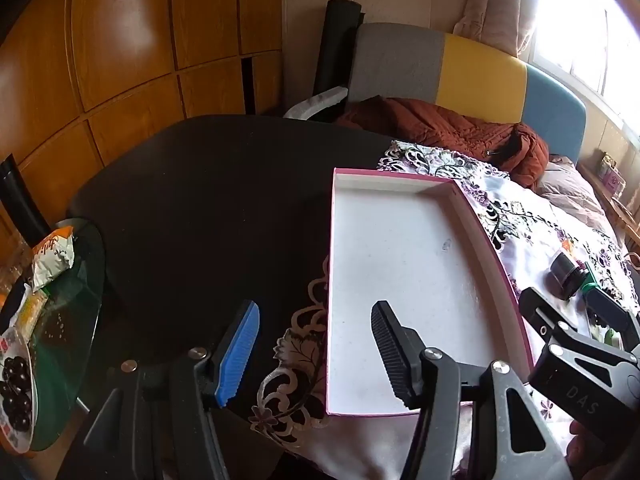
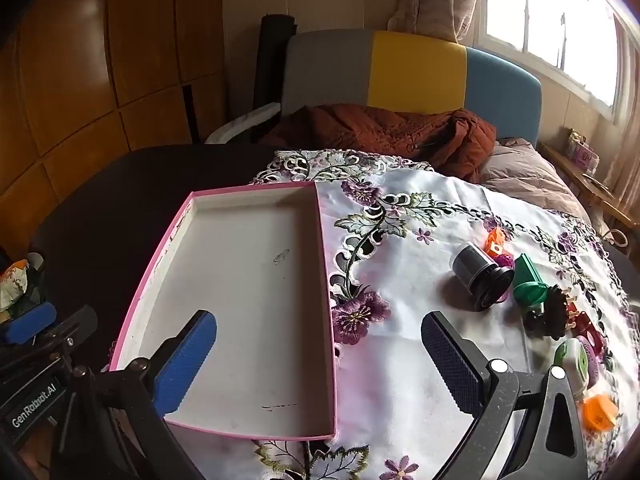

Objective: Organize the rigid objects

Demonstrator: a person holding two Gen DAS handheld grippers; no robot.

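Pink-edged cardboard with a white floor, the shallow tray [image 2: 256, 300] lies empty, directly ahead of the left gripper [image 1: 316, 354] and ahead and to the left of the right gripper [image 2: 320, 364]. Its long axis runs away from both grippers, near short end toward them.

The things to be sorted sit in a loose cluster ahead and to the right of the right gripper, well apart from the tray on the embroidered tablecloth [image 2: 404, 264]: a black cylinder [image 2: 478, 276] lying on its side, its axis slanting toward the gripper's right; just beyond it a small orange block [image 2: 496, 245]; a green piece [image 2: 528, 280] touching or just beside the cylinder's wide end; a dark round comb-like piece [image 2: 554, 316]; then a white-and-green item [image 2: 574, 364] and an orange cap [image 2: 599, 412] nearest the right finger.

Both grippers are spread with nothing between the fingers, the right wider than the left. The right one is clearly nearer the cluster, so I judge the first pick falls to it: swing right to the cylinder, close across its round body rather than along its length, then carry it left into the tray. The left gripper, over the tray's near left corner, is placed to steady it.
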